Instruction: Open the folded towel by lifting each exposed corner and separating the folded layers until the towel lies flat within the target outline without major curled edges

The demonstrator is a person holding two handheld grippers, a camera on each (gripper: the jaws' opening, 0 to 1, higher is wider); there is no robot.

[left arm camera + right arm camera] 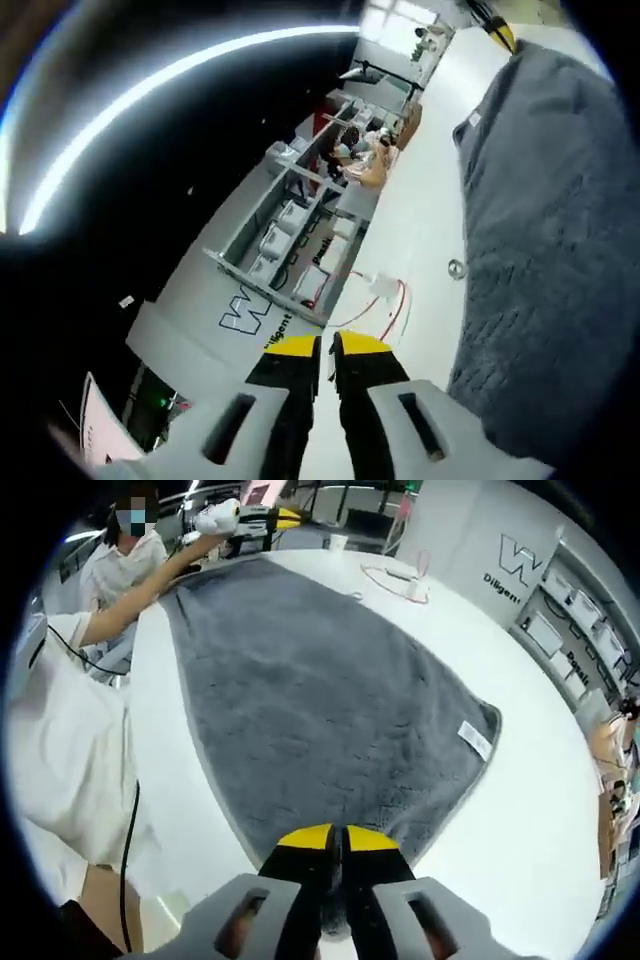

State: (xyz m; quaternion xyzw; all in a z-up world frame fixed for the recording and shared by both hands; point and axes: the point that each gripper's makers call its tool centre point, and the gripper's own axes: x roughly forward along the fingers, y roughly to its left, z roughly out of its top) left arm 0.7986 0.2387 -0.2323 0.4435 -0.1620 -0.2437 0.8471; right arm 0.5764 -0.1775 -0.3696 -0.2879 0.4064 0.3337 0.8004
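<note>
Grey towel spread open flat on white table, white label near its 3 o'clock corner.

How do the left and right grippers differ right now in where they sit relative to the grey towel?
The right gripper sits at the near edge of the grey fluffy towel, its fingers closed over the hem; the left gripper points past the towel toward the white table and shelving. In the right gripper view the left gripper is raised at the towel's far end. Both have yellow-tipped black fingers, closed together.
</note>
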